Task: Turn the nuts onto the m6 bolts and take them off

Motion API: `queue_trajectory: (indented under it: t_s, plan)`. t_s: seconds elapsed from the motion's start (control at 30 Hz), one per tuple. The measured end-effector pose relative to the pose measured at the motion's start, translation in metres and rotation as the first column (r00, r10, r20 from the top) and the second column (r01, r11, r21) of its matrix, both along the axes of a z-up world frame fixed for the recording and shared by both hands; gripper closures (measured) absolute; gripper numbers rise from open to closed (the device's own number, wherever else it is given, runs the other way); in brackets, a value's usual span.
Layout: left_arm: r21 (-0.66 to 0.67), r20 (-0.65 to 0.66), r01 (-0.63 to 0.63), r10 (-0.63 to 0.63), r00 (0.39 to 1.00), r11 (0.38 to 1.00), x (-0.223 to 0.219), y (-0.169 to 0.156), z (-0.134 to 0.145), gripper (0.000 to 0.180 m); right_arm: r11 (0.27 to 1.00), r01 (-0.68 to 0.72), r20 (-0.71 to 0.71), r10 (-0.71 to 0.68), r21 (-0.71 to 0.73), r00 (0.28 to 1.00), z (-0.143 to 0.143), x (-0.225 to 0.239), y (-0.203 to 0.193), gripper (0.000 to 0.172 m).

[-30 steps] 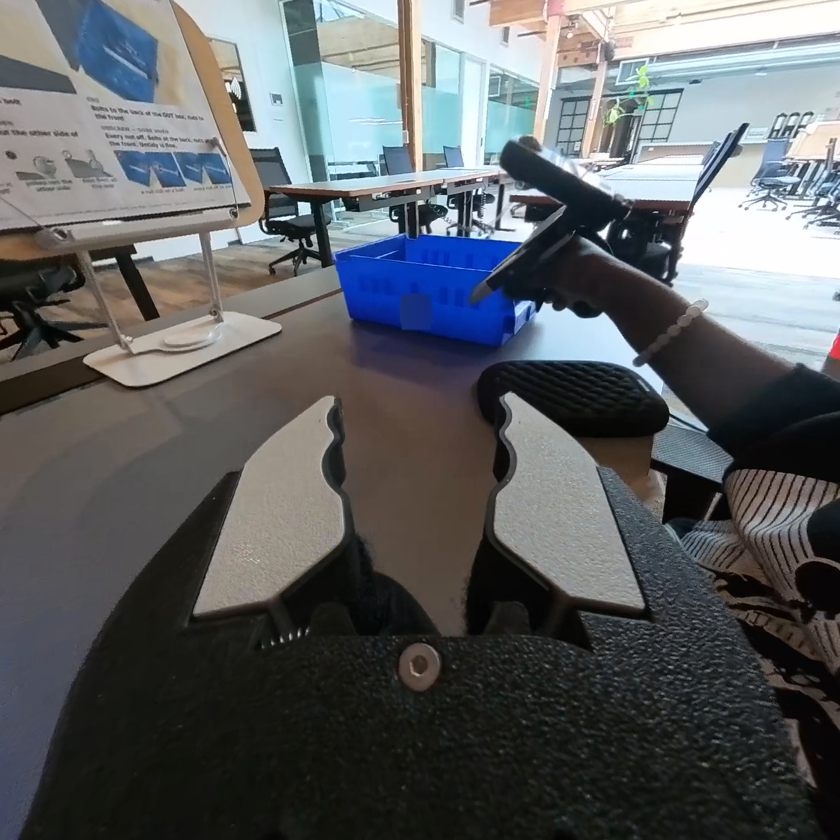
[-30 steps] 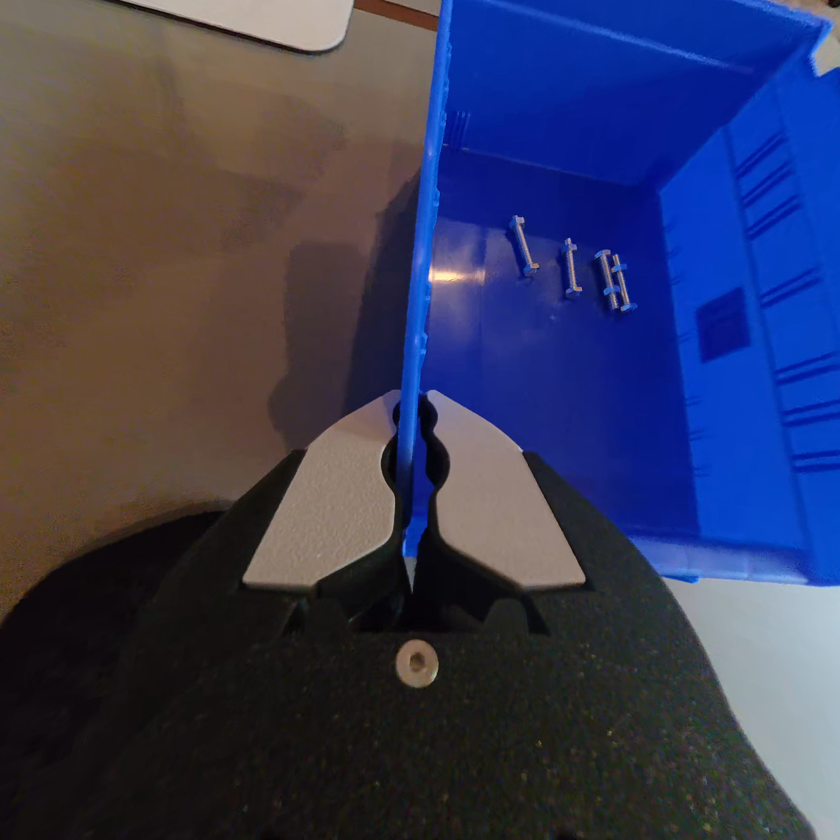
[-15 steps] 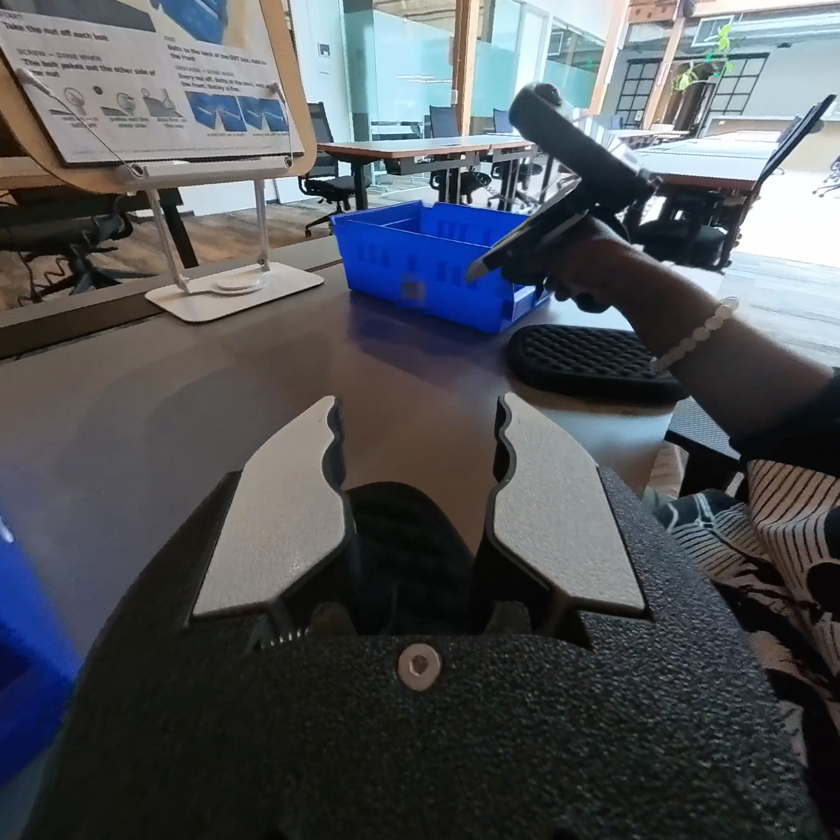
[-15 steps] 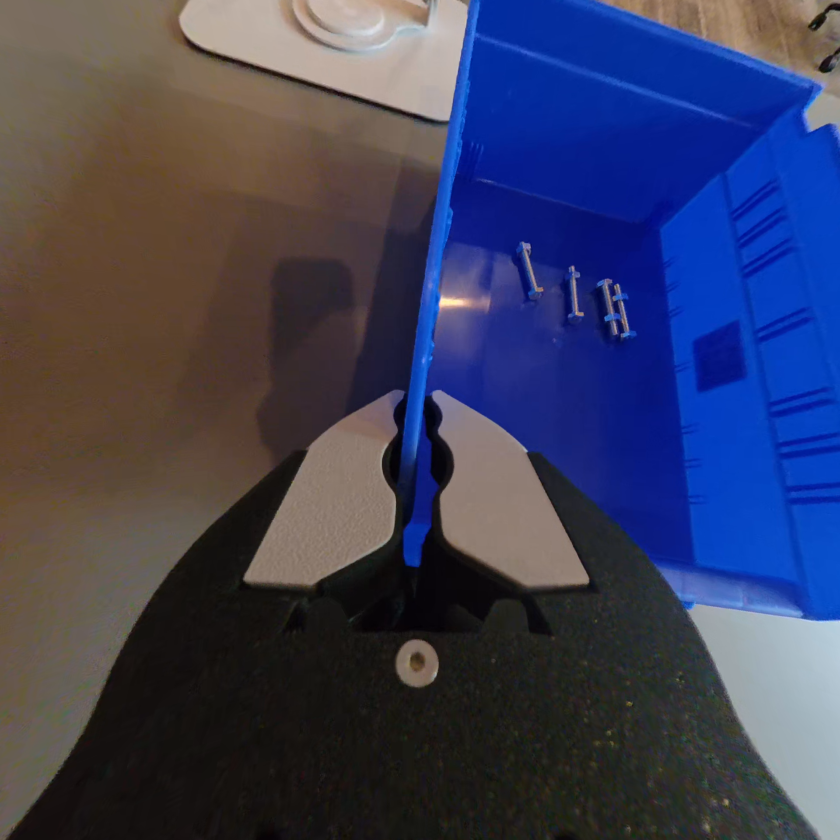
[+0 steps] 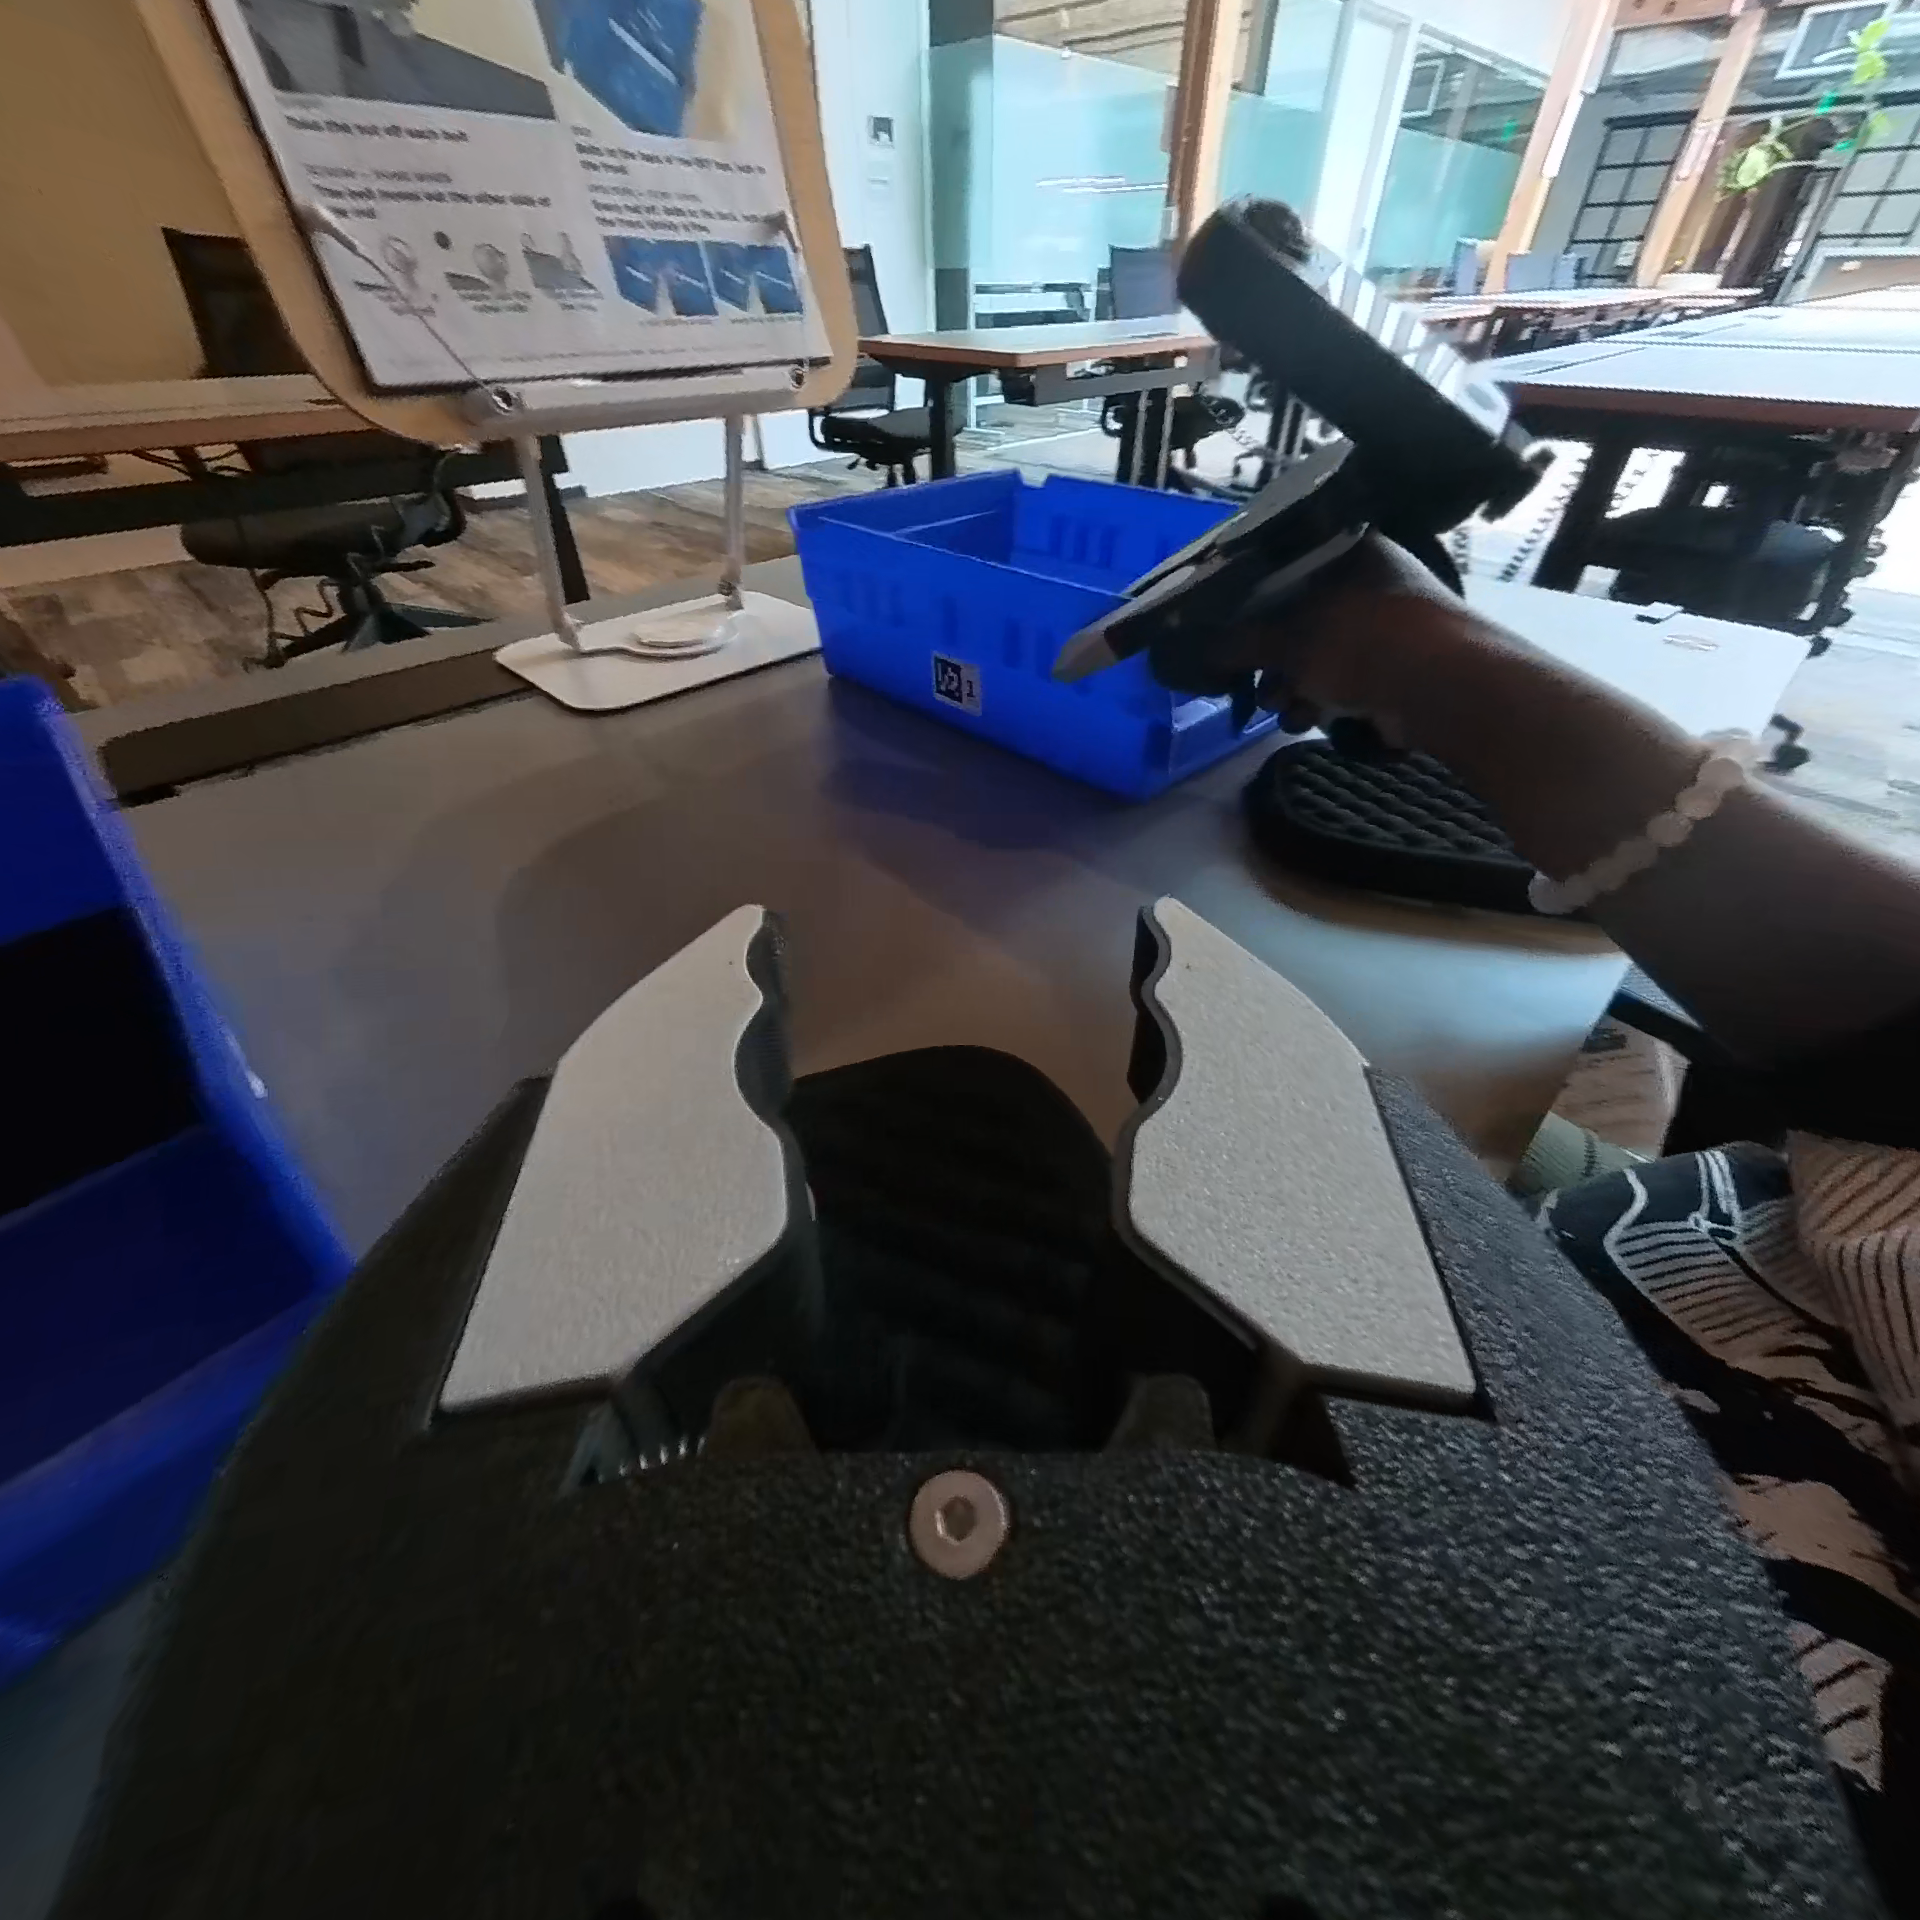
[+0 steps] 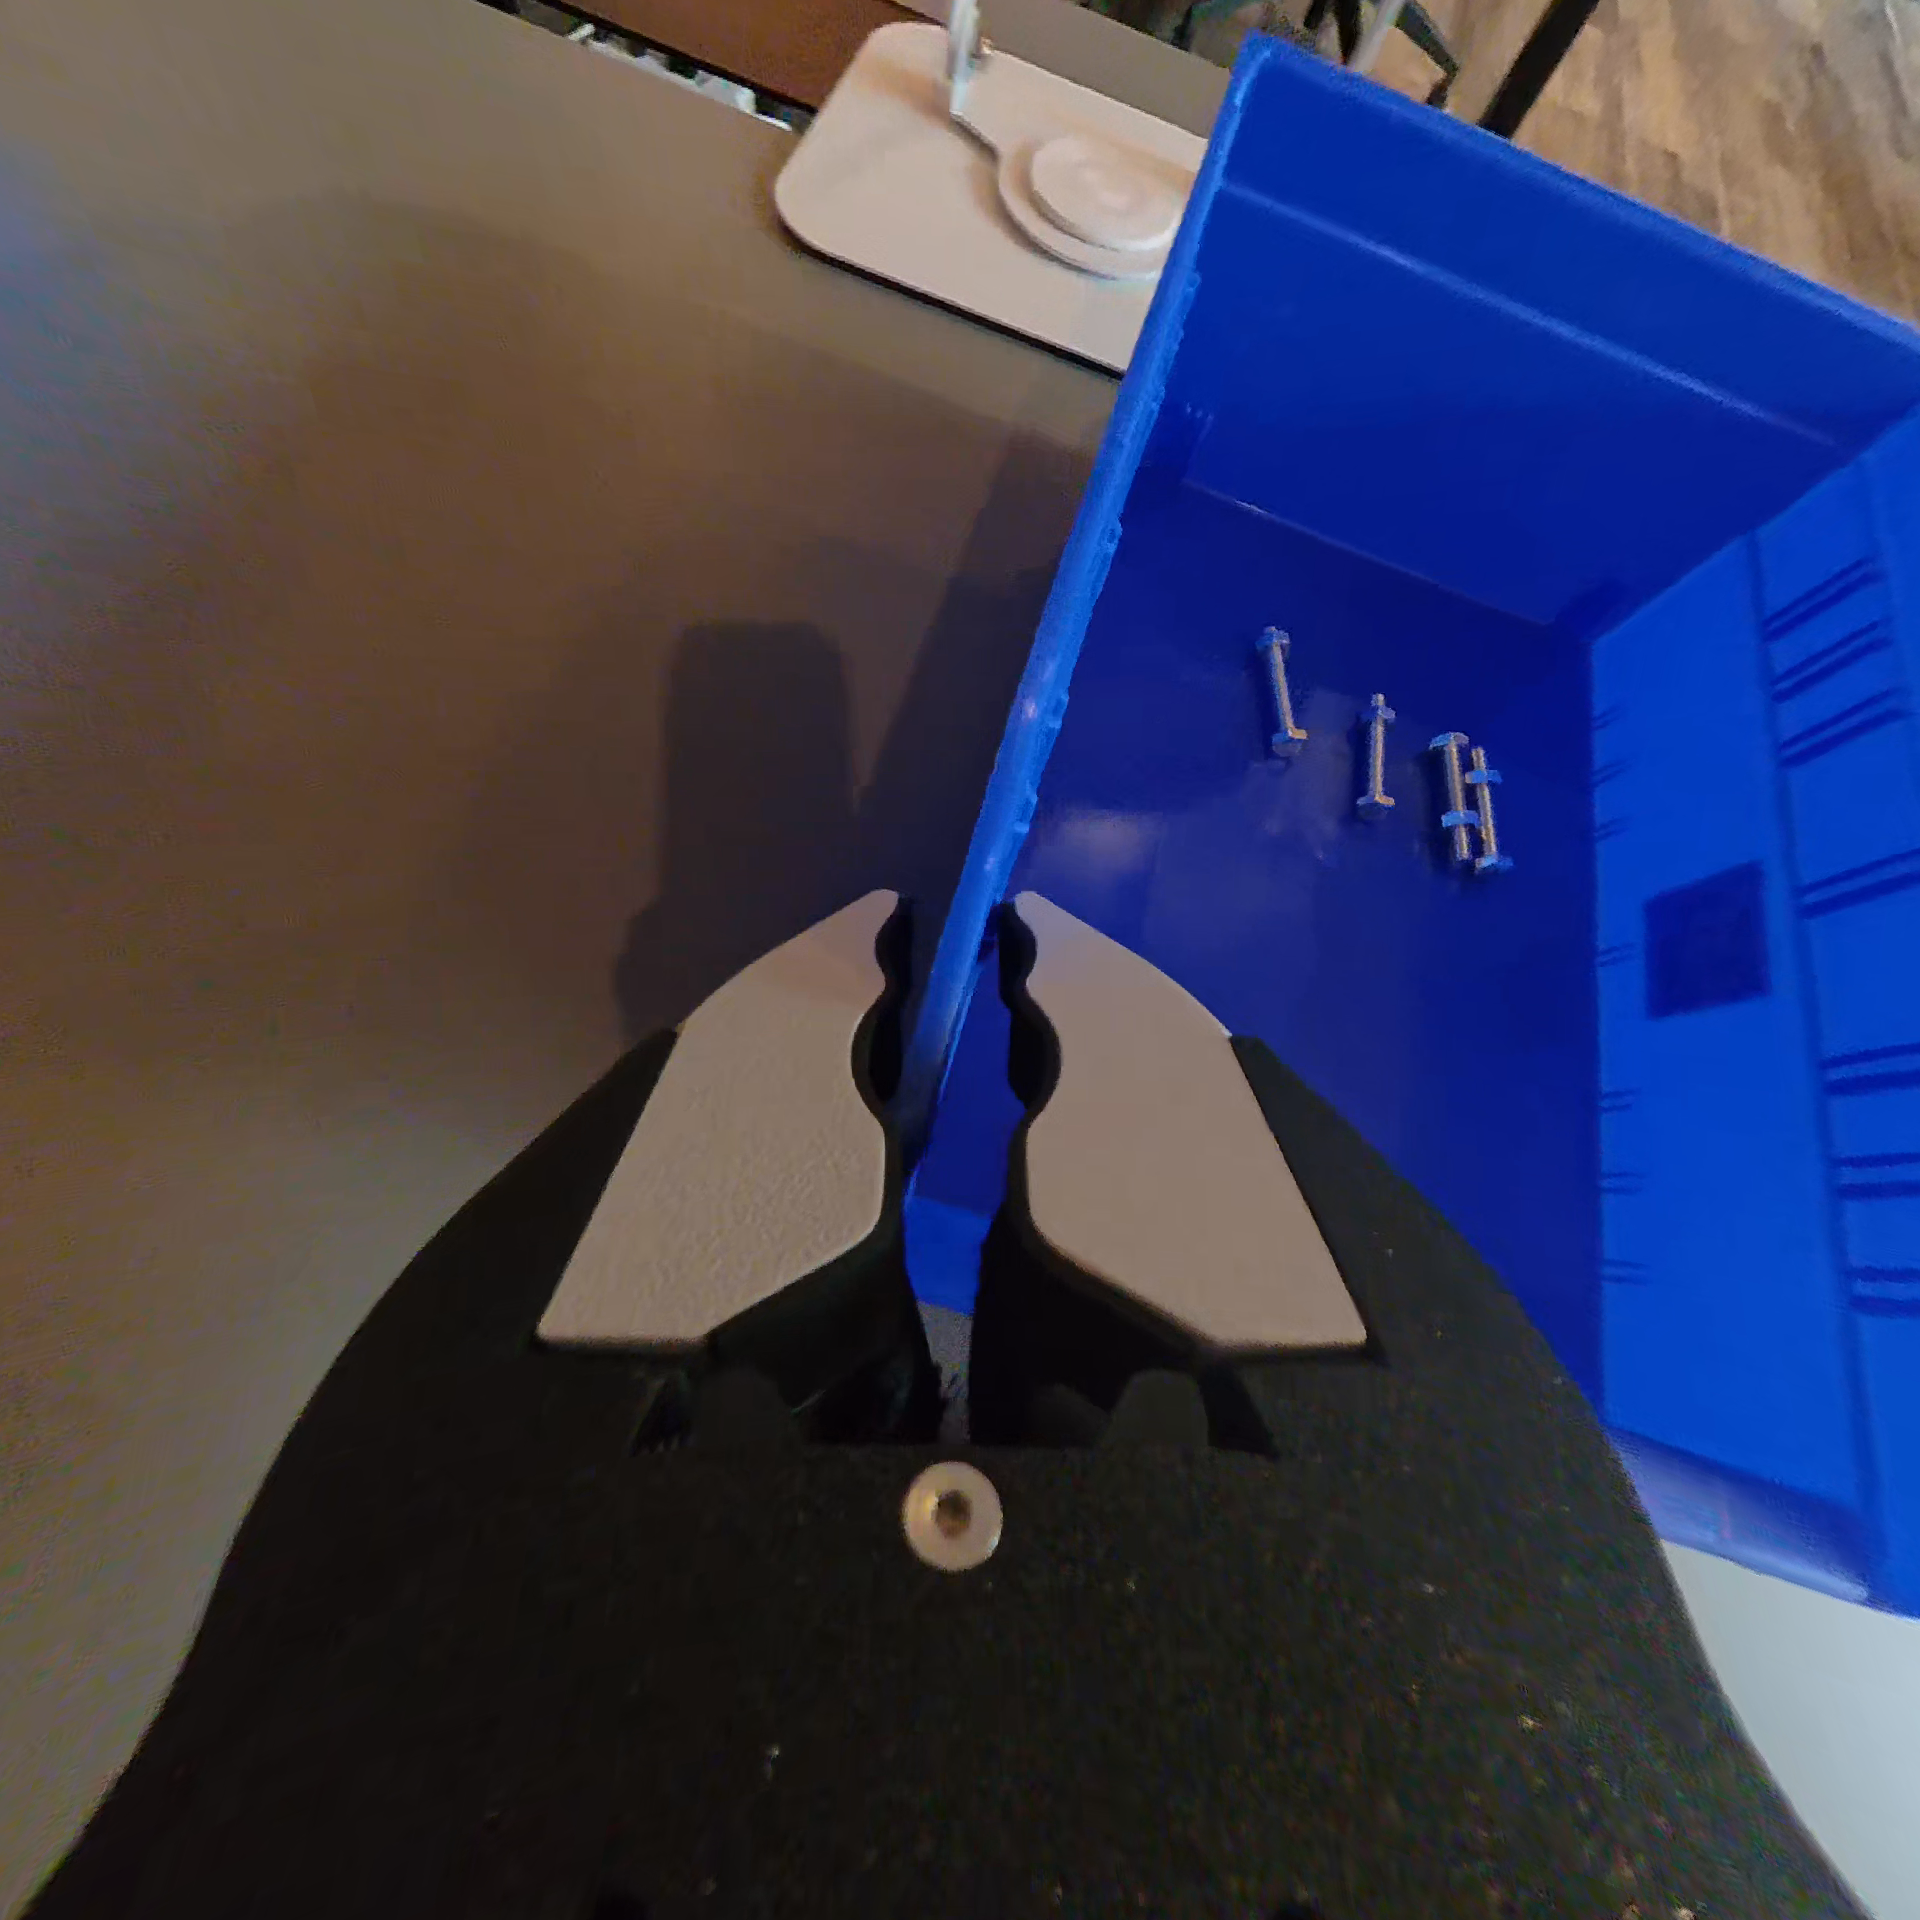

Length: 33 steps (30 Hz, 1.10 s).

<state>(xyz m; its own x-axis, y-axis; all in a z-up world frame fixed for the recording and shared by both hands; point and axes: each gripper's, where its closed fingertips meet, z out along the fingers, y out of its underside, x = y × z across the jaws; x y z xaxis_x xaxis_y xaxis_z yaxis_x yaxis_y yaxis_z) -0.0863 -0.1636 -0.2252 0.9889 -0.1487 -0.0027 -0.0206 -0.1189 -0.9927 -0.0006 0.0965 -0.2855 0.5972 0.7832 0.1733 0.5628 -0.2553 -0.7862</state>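
Our right gripper [image 6: 951,914] has loosened around the near wall of the blue bin [image 6: 1049,727]: half a second ago its pads pinched that wall, and now a dark gap shows on the left side of the plastic, so we count the jaws as apart and the bin as let go. Four m6 bolts [image 6: 1377,753], nuts threaded on, lie on the bin floor at about two o'clock from our fingertips. Our left gripper [image 5: 956,935] has stayed wide open over the brown table [image 5: 582,894], holding nothing, with a second blue bin [image 5: 125,1195] at its nine o'clock. We judge the bin placed where we want it, so reaching in for a bolt comes next.
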Motion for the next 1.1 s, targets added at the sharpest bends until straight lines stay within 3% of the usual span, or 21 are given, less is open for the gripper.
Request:
queue_trajectory:
  t_s: [0.17, 0.3, 0.47, 0.53, 0.63, 0.77, 0.8, 0.87, 0.9, 1.1]
  plan:
    - [0.027, 0.016, -0.109, 0.109, 0.994, 0.994, -0.020, -0.008, 0.013, 0.104, 0.997, -0.057, -0.105, 0.061, 0.045, 0.993, 0.017, -0.011, -0.008, 0.145]
    - [0.029, -0.005, -0.294, 0.294, 0.956, 0.955, -0.056, -0.015, 0.016, 0.095, 0.986, -0.105, -0.326, 0.142, 0.129, 0.935, 0.069, 0.007, -0.014, 0.103]
    - [-0.025, -0.052, -0.472, 0.470, 0.881, 0.881, -0.098, -0.015, 0.008, 0.099, 0.966, -0.161, -0.553, 0.248, 0.201, 0.795, 0.132, 0.044, -0.016, 0.048]
    - [-0.053, -0.056, -0.522, 0.519, 0.853, 0.852, -0.110, -0.011, 0.003, 0.103, 0.953, -0.176, -0.625, 0.295, 0.247, 0.723, 0.156, 0.057, -0.018, 0.038]
    - [-0.089, -0.121, -0.593, 0.582, 0.804, 0.800, -0.128, -0.005, -0.007, 0.109, 0.925, -0.192, -0.656, 0.368, 0.327, 0.659, 0.181, 0.073, -0.017, 0.036]
    - [-0.174, -0.173, -0.616, 0.592, 0.787, 0.769, -0.142, 0.007, -0.024, 0.120, 0.900, -0.230, -0.615, 0.424, 0.371, 0.665, 0.189, 0.081, -0.011, 0.038]
    - [-0.189, -0.179, -0.614, 0.588, 0.789, 0.766, -0.144, 0.010, -0.027, 0.128, 0.894, -0.235, -0.607, 0.434, 0.382, 0.665, 0.190, 0.082, -0.010, 0.038]
    - [-0.221, -0.199, -0.610, 0.577, 0.792, 0.761, -0.145, 0.016, -0.034, 0.166, 0.881, -0.242, -0.592, 0.456, 0.407, 0.664, 0.192, 0.084, -0.009, 0.041]
    - [-0.216, -0.222, -0.623, 0.583, 0.781, 0.752, -0.147, 0.017, -0.034, 0.175, 0.875, -0.242, -0.584, 0.465, 0.420, 0.665, 0.192, 0.085, -0.008, 0.042]
    - [-0.209, -0.259, -0.621, 0.570, 0.780, 0.755, -0.147, 0.029, -0.034, 0.176, 0.851, -0.209, -0.535, 0.475, 0.482, 0.699, 0.189, 0.098, -0.001, 0.048]
